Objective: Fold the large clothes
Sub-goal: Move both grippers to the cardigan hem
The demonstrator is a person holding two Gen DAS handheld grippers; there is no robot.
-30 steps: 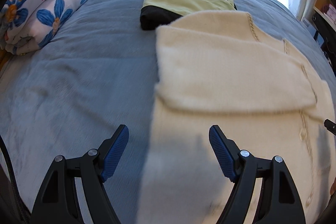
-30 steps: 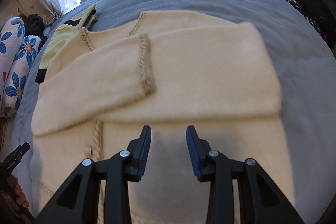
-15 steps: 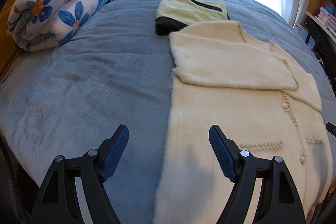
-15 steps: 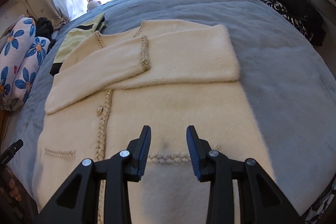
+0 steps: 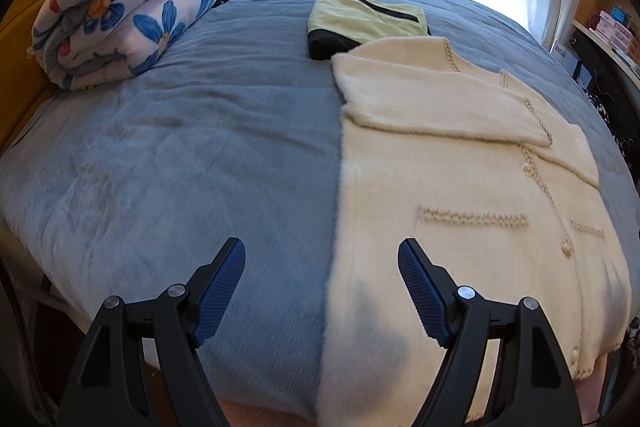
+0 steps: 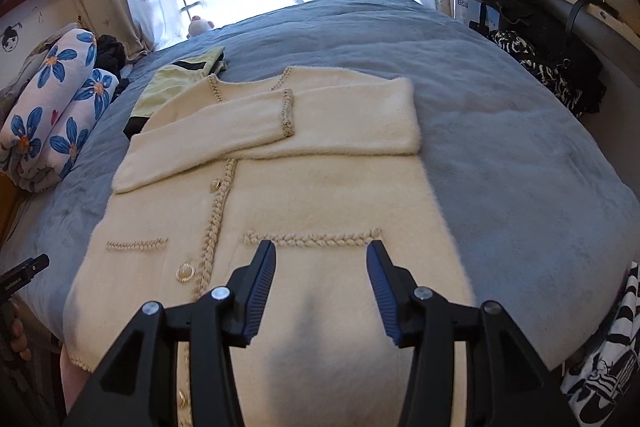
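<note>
- At the bottom of each wrist view, the left gripper [image 5: 322, 265] and the right gripper [image 6: 321, 269] are spread apart, pinching nothing.
- The cream cardigan [image 6: 304, 195] lies flat at frame centre on the blue bedspread [image 5: 192, 155], sleeves folded across its chest.
- Beyond its collar, a folded yellow garment [image 5: 364, 17] touches it.
- At upper left sits a rolled floral blanket [image 5: 120, 15].

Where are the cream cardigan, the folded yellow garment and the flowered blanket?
cream cardigan [image 6: 320, 187], right wrist view, on its front panel.
folded yellow garment [image 5: 360, 21], left wrist view, on its top face.
flowered blanket [image 5: 120, 11], left wrist view, on its rolled side.
</note>
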